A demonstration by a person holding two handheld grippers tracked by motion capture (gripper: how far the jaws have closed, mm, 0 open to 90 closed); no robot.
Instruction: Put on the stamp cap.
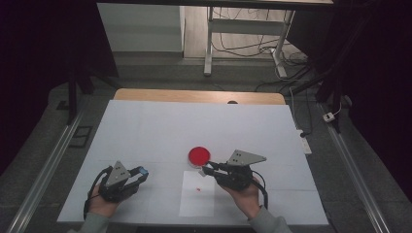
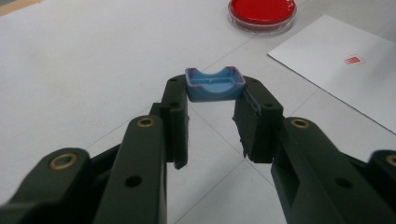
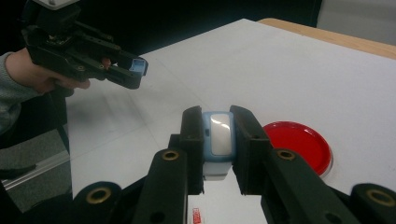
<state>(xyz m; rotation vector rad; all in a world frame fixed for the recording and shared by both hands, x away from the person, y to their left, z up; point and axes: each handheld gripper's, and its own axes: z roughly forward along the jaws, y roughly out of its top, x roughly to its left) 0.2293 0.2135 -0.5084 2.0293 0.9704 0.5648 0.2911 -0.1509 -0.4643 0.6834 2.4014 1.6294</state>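
With your left tongs (image 2: pixel 212 121) clamping the blue cap (image 2: pixel 215 85) and right tongs (image 3: pixel 219 144) gripping the stamp (image 3: pixel 218 140), align them squarely before joining.

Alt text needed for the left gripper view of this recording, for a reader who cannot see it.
The left gripper holds a small blue cap clamped between its two black jaws above a white table. Beyond it a round dish of red ink sits at the top edge, with a white sheet of paper bearing a small red stamp mark to the right.

Blue cap (image 2: pixel 214 85) and pale-blue stamp body (image 3: pixel 218 140), each clamped between jaws.
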